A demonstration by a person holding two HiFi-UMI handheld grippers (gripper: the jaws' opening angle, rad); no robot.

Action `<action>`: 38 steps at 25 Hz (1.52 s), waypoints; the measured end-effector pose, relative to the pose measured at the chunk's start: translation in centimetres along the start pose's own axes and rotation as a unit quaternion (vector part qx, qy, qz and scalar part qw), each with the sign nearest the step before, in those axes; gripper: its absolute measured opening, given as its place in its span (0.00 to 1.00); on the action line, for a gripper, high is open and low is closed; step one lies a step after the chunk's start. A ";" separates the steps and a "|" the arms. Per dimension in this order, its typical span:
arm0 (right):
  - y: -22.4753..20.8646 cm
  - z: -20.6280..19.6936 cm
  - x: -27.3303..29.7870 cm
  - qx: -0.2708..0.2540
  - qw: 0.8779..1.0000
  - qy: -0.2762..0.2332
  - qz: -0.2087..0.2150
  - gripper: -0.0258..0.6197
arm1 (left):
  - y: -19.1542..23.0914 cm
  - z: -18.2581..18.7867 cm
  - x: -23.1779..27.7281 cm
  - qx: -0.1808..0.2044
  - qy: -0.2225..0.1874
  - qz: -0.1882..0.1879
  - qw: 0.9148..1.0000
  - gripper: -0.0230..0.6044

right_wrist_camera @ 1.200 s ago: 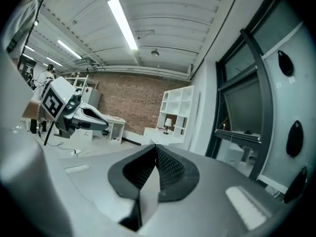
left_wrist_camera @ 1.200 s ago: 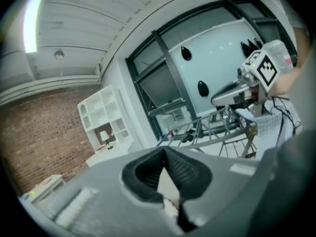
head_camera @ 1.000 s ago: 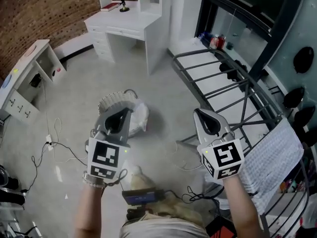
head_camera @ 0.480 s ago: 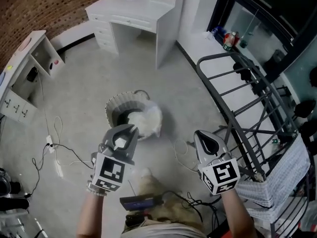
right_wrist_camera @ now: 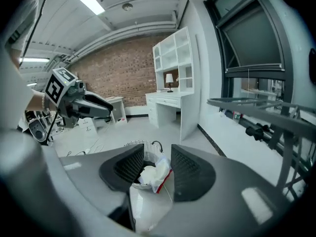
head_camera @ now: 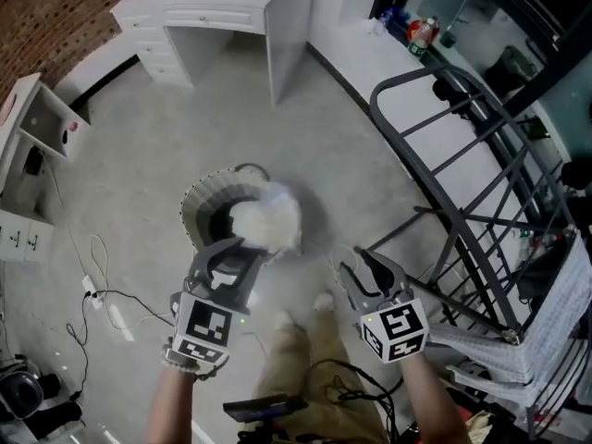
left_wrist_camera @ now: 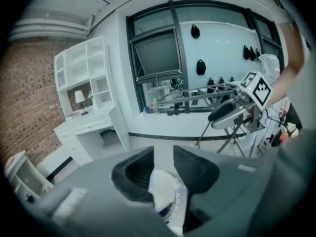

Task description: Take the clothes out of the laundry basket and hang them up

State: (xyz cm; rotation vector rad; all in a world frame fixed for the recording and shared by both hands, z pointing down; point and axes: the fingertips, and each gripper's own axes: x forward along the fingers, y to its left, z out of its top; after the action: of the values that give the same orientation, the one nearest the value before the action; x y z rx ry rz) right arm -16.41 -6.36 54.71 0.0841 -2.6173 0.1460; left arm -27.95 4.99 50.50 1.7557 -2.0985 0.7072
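Note:
A round white laundry basket (head_camera: pixel 199 203) stands on the floor with white clothes (head_camera: pixel 268 224) heaped in it and spilling over its right rim. My left gripper (head_camera: pixel 240 251) hovers just this side of the basket, its jaws opening with nothing pinched. In the left gripper view the clothes (left_wrist_camera: pixel 165 189) show through the gap of the left gripper (left_wrist_camera: pixel 163 157). My right gripper (head_camera: pixel 363 268) hangs further right, also opening and empty. The basket (right_wrist_camera: pixel 140 149) and its clothes (right_wrist_camera: pixel 152 172) show between the jaws of the right gripper (right_wrist_camera: pixel 157 154). The grey drying rack (head_camera: pixel 462 146) stands to the right.
A checked cloth (head_camera: pixel 555 326) hangs on the rack's near end. A white desk (head_camera: pixel 222 17) stands at the back, a low white shelf (head_camera: pixel 32 118) on the left. Cables (head_camera: pixel 102 285) lie on the floor at my left. Bottles (head_camera: pixel 421 30) sit on the window ledge.
Both grippers' jaws have gone from shut to apart. The view has moved forward and down, so the basket now lies right beyond the left gripper's tips.

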 end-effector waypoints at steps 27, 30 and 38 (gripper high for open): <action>-0.9 -35.4 29.1 0.019 0.963 0.252 0.094 0.31 | 2.0 -22.2 19.1 -0.081 0.092 0.013 0.992 0.22; -0.6 -37.0 30.5 0.008 0.960 0.261 0.098 0.31 | 1.5 -24.3 20.4 -0.091 0.101 0.005 0.991 0.22; -1.0 -35.1 30.8 -0.035 0.961 0.263 0.074 0.07 | 1.5 -24.2 20.2 -0.098 0.100 0.001 0.990 0.22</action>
State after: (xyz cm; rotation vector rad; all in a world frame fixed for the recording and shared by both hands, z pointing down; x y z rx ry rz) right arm -25.77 -4.13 100.45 -0.1578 -2.0921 0.1087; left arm -35.13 2.00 81.13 1.5130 -1.9612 0.6260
